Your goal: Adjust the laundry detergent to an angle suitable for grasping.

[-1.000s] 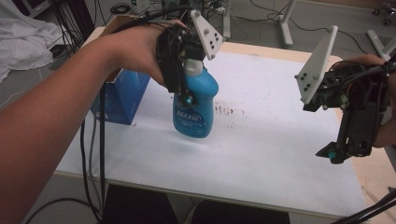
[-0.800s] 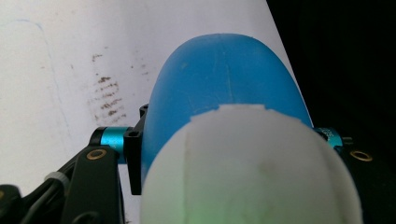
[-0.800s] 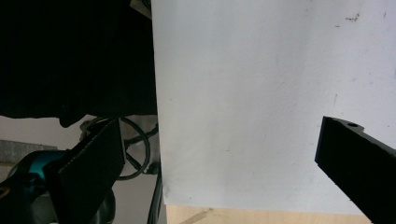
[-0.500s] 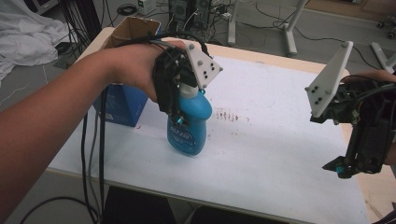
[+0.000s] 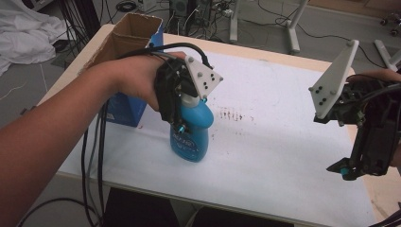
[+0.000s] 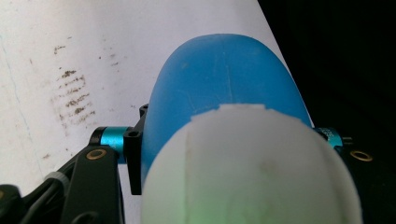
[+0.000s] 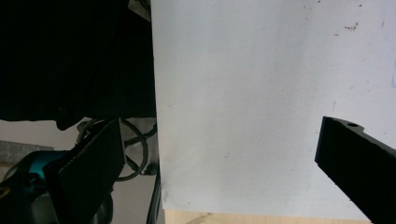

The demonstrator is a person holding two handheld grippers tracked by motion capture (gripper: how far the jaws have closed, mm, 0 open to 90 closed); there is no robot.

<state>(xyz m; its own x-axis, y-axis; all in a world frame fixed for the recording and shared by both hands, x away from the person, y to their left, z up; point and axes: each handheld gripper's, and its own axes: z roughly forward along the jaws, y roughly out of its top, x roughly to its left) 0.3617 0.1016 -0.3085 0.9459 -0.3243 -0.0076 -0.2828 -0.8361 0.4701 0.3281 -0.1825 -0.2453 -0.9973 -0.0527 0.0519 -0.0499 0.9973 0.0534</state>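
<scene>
Fingers of the left gripper (image 5: 182,124) are clamped on the neck of the blue spray bottle (image 5: 190,133), one finger on each side, just below its white cap (image 6: 252,172). From the high view, the bottle stands upright on the white counter (image 5: 274,156), near its front edge, with its label facing the front edge. An open blue cardboard box (image 5: 126,71) sits just left of the bottle at the counter's left edge. A patch of brown marks (image 5: 232,115) lies on the counter just right of the bottle. Farther right, the right gripper (image 5: 352,169) hangs above the counter's right edge, well apart from the bottle. Its fingers (image 7: 357,161) are spread wide and hold nothing.
</scene>
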